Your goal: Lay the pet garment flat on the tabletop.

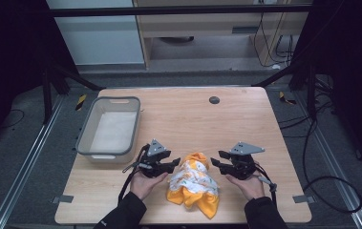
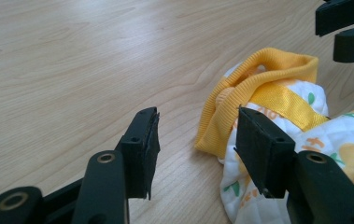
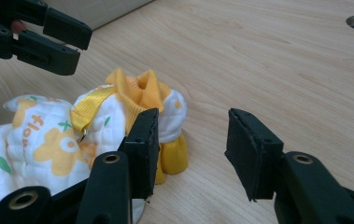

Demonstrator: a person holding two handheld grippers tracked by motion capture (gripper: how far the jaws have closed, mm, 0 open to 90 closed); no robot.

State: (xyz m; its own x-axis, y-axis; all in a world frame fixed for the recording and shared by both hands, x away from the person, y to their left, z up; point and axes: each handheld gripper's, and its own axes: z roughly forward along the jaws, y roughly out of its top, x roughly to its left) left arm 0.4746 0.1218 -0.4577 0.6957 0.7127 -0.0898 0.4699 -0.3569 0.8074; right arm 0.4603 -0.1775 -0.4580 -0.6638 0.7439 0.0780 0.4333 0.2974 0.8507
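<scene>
Garment (yellow and white, crumpled near the table's front edge) lies between the left gripper and right gripper, both spread and empty, so each should probably pinch a separate edge.

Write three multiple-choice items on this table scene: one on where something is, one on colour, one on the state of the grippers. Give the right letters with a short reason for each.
1. Where does the grey bin stand?
A. on the table's left side, beyond the left gripper
B. between the two grippers
C. on the floor to the right

2. What colours is the crumpled garment?
A. blue and grey
B. yellow-orange and white with a print
C. plain black

3. How are the left gripper and the right gripper?
A. both shut on the garment
B. one open, one shut
C. both open, holding nothing

Answers:
1 A, the high view shows it there.
2 B, seen in every view.
3 C, each gripper view shows a gap between the jaws.
</scene>
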